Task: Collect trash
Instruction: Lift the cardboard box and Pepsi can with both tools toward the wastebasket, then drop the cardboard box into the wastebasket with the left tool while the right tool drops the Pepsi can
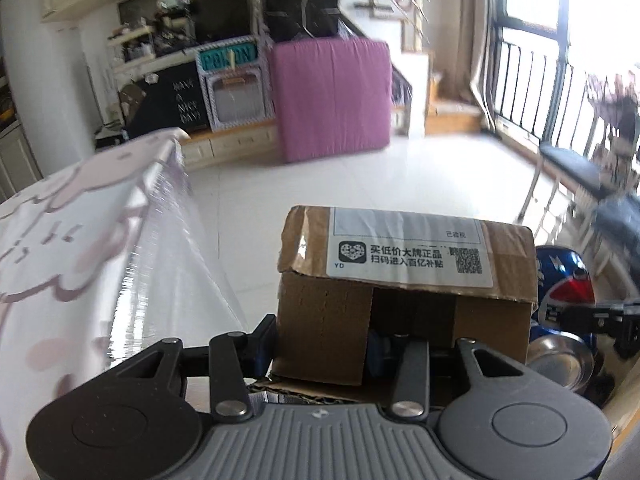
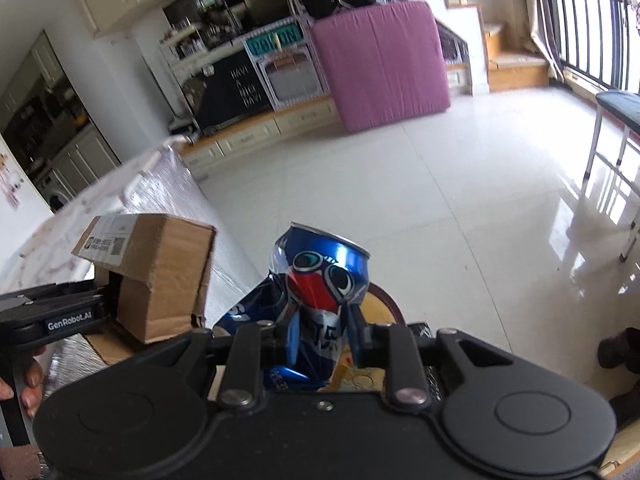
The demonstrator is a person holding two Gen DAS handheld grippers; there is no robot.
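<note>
Gripping a small brown cardboard box (image 1: 404,280) with a white shipping label, the left gripper (image 1: 324,344) has its jaws part-way apart and pressed on the box's lower flap area, so the box stands directly ahead of the fingers, lifted clear of the white tiled floor (image 1: 400,176). To that gripper's left lies a table under a pale patterned cloth with a clear plastic cover (image 1: 80,248); to its right, just beside the box, the crushed blue soda can (image 1: 560,280) shows with its metal base turned toward the camera.

In the right wrist view the right gripper (image 2: 318,336) is clamped on that same crumpled blue aluminium can (image 2: 320,272), the fingers nearly together and pinching the dented middle, with the can's rim pointing away from the gripper. The cardboard box (image 2: 160,268) sits to this gripper's left, held by the other black tool, whose handle is wrapped by a person's hand (image 2: 28,384). Far ahead of both grippers a pink folded mattress (image 2: 384,64) leans upright against a low wooden cabinet (image 2: 256,136). Under the can, close to the gripper, a round yellowish surface with a dark rim (image 2: 384,300) is partly visible; what it is cannot be told.
</note>
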